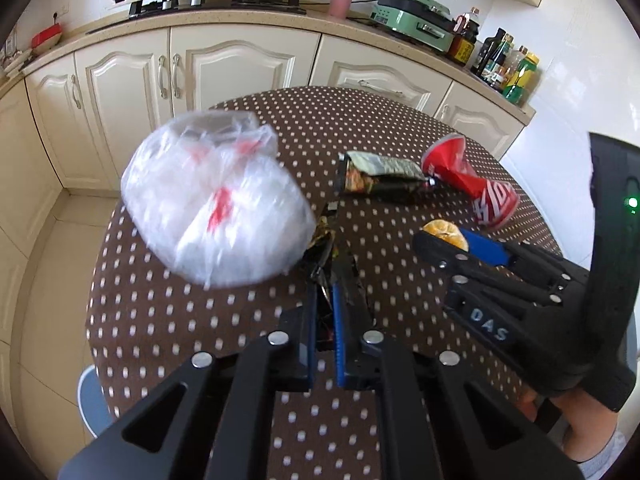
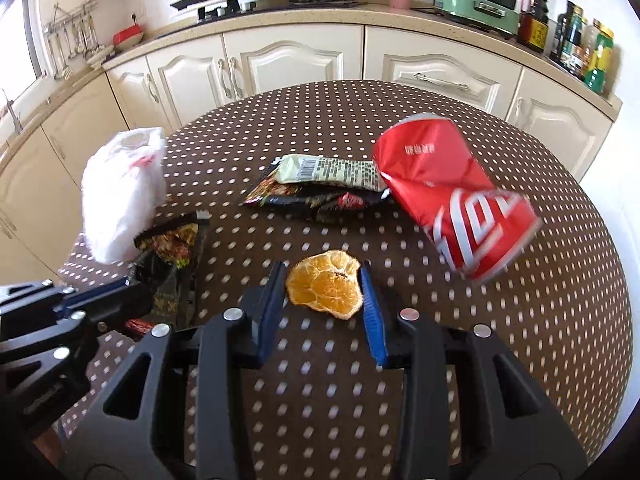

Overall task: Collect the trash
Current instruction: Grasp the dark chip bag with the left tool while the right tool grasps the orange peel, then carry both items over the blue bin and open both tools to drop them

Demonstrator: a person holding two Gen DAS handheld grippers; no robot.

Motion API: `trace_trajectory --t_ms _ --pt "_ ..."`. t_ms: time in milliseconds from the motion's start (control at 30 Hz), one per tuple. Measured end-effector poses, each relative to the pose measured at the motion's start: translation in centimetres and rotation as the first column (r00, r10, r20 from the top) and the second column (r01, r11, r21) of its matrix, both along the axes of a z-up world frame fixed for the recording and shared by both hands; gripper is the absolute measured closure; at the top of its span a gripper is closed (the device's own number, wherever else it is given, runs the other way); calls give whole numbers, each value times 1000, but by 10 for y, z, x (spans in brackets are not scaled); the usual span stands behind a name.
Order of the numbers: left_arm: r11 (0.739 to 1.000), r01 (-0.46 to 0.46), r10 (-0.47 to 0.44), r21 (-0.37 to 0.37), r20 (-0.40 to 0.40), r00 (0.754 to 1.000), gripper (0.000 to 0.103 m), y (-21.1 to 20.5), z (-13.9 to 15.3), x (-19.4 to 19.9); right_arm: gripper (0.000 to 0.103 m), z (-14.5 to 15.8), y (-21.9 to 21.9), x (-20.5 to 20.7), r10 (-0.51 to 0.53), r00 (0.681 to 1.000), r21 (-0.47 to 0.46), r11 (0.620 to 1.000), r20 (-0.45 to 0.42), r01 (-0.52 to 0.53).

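Meanwhile, at a desk (image 2: 400, 120) under a brown dotted cloth, my left gripper (image 1: 324, 280) is clamped together on a dark crumpled snack wrapper (image 2: 172, 256), its blue pads nearly touching with the foil pinched between them. My right gripper (image 2: 324, 280) stands partly apart around a piece of orange peel (image 2: 326, 286); whether the pads press it or merely flank it, I cannot tell. A clear plastic bag (image 1: 212, 200) with red print, blurred, sits at the desk's left edge beside the wrapper. Further back lies a second opened snack packet (image 2: 320, 184), touching a crushed red can (image 2: 452, 196) tilted on its side to the right.
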State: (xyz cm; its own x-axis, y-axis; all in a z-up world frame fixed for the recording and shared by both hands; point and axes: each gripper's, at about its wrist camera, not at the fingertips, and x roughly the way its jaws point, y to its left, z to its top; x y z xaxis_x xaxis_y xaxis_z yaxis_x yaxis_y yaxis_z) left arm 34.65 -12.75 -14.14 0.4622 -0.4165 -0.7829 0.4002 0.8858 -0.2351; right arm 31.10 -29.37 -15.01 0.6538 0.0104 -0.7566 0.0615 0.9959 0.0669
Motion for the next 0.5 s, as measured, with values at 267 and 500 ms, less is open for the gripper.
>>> trace_trajectory --t_ms 267,500 --pt "999 -5 6 -44 15 1000 97 37 8 -33 67 10 38 -39 52 998 71 996 33 -55" --pt "994 -69 73 -79 53 996 97 112 20 -66 67 32 109 -55 170 981 71 982 96 -177"
